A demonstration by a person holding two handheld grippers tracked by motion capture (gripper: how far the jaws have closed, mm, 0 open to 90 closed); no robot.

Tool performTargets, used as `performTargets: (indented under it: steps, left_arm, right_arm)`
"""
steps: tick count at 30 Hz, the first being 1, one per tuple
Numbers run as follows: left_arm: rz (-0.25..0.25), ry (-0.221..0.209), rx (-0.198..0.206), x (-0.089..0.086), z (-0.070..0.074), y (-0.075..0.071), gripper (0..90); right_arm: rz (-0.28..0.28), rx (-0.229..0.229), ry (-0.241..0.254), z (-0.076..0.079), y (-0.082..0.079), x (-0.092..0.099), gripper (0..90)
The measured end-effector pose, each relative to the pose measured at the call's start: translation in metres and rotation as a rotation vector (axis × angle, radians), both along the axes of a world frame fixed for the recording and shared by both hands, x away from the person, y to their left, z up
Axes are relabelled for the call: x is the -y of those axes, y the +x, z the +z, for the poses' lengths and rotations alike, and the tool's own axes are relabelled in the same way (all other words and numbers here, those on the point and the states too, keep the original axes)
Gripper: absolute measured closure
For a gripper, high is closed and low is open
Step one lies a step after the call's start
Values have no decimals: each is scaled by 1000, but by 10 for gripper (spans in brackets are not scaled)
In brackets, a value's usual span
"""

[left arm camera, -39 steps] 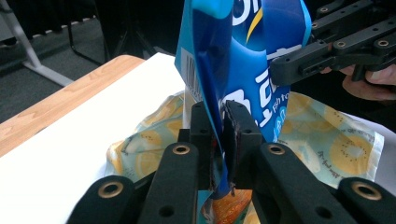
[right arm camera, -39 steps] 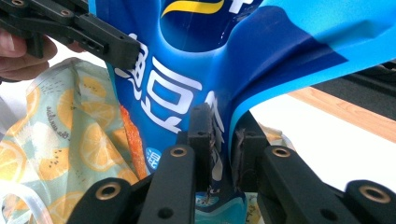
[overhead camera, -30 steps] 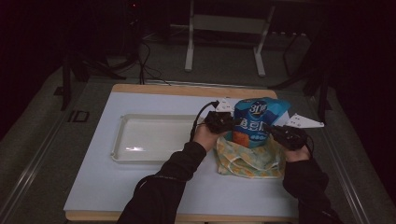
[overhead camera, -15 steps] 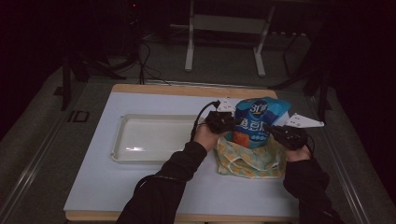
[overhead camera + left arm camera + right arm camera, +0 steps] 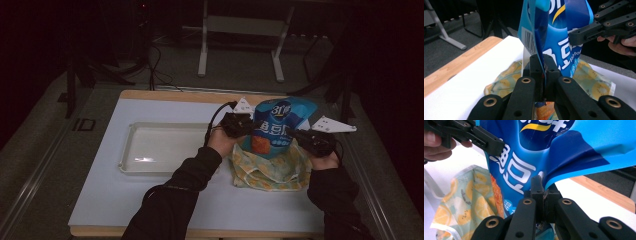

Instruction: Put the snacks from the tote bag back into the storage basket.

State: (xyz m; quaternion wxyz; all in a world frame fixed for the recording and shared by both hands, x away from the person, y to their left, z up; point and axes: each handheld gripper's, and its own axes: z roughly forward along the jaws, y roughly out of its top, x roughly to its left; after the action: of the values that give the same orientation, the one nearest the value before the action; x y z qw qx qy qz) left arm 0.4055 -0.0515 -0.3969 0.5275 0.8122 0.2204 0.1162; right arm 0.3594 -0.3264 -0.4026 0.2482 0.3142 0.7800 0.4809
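While upright: blue snack bag [image 5: 278,127], over the lemon-print bag [image 5: 270,167] on the worktop [image 5: 150,200].
Left hand-held gripper [image 5: 541,72]: pinching one edge of the snack bag.
Right hand-held gripper [image 5: 543,192]: pinching the opposite edge.
Clear tray [image 5: 150,131]: beside, apart.

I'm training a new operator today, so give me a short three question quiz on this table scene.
1. True or false: the left gripper is clamped on an edge of the blue foil snack bag.
2. What lies under that bag? A. a lemon-print fabric bag B. a red towel C. a metal bowl
3. Which shallow container sits on the white table mat, to the left of the hands?

Key: 1. True; the right gripper grips its other edge. 2. A. 3. The clear plastic tray.
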Motion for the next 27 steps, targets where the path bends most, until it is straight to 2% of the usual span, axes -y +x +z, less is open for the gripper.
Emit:
performTargets:
  steps: [20,27]
  left_arm:
    - [13,-12,42,-12,54,-8,895]
    - [27,-8,50,-20,67,-11,895]
  right_arm:
    - [13,75,5,49,-8,-11,895]
    - [24,89,15,61,-7,-18,895]
